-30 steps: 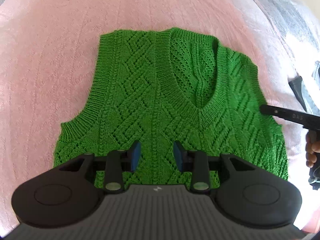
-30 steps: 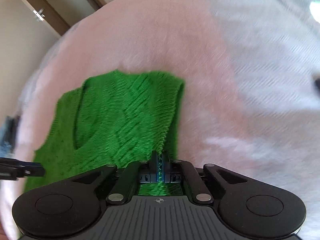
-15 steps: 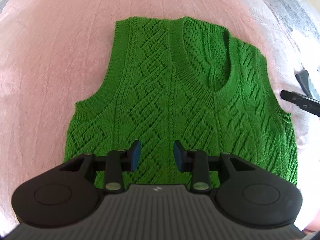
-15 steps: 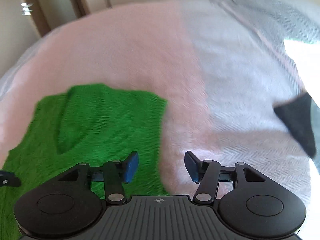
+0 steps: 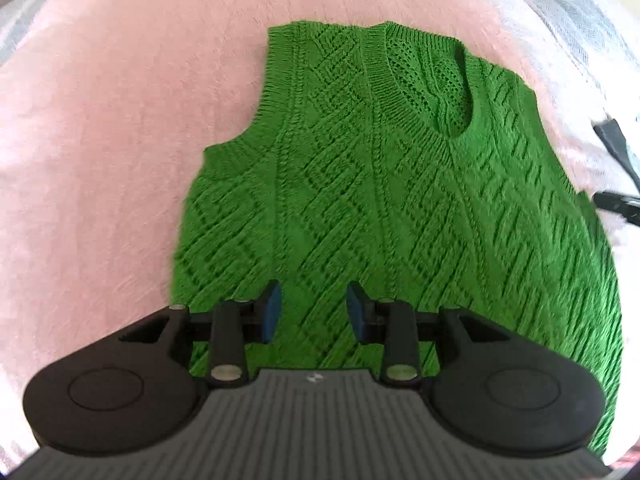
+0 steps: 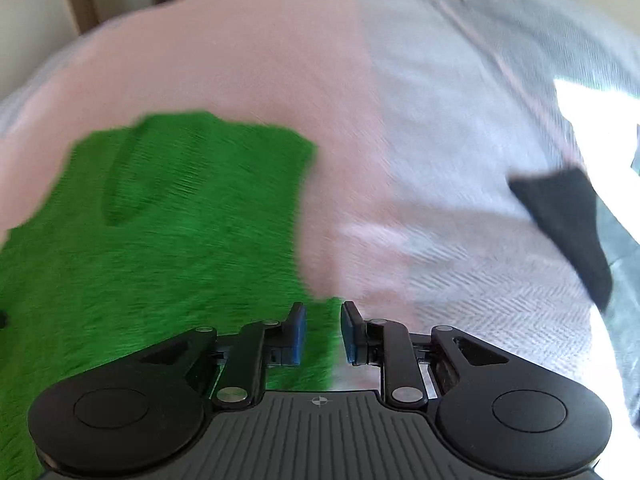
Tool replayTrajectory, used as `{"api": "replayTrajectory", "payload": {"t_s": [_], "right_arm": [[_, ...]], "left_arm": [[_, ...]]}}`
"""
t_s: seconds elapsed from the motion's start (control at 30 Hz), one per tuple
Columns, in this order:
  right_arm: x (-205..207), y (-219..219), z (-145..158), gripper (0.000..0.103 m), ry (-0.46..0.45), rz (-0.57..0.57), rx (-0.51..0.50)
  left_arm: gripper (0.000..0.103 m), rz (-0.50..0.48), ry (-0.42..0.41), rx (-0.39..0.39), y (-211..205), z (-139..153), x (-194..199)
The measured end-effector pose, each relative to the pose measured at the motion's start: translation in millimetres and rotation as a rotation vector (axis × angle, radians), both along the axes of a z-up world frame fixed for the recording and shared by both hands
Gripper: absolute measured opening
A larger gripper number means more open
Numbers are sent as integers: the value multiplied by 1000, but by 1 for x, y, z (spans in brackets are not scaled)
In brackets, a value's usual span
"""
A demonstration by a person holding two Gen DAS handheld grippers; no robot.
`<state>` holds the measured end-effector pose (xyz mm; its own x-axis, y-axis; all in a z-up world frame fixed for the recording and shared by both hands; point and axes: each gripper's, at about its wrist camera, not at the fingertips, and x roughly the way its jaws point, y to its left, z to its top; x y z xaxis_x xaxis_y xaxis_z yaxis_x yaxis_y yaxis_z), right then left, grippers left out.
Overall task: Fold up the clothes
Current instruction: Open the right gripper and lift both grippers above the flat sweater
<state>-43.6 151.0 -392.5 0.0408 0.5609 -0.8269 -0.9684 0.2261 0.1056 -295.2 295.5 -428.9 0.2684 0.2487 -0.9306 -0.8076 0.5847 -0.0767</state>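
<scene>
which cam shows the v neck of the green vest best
The left wrist view. There the green vest lies sharp and nearly whole on the pink blanket, with the ribbed v-neck clearly outlined. In the right wrist view the vest is motion-blurred and cut off at the left edge; the neck is only a dark smear.

We see a green vest of rough open knit on a soft, fuzzy pink blanket; our left gripper is matt black plastic.

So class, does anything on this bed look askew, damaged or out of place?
Nothing stands out. The green knitted vest lies flat and unfolded on the pink blanket; a dark cloth sits apart at the edge.
</scene>
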Motion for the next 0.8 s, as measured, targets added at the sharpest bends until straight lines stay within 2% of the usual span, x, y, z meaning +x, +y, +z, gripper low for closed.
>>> {"api": "replayTrajectory", "payload": {"t_s": [0.03,0.07,0.1,0.3,0.6,0.67,0.8], "right_arm": [[-2,-4,1,31,-13,-7,-2],[-5,-8,2,59,-26,-13,-4],[-8,-16,2,71,-33,-19,-15],[-41,-108,-12,72,14,-45,-222],[-88,-243,-29,72,85,-89,-521],[-85,-247,-11,72,107,-132,-480],[-86,-233,40,72,148,-223,-353]], "left_arm": [[31,-2,5,8,-6,0,-3],[31,-9,11,17,-14,0,-7],[31,-19,24,23,-23,-1,-11],[31,-71,121,26,-94,-2,-54],[31,-131,262,-81,-183,24,-119],[31,-102,272,-114,-182,39,-123],[32,-101,244,-62,-178,85,-123]]}}
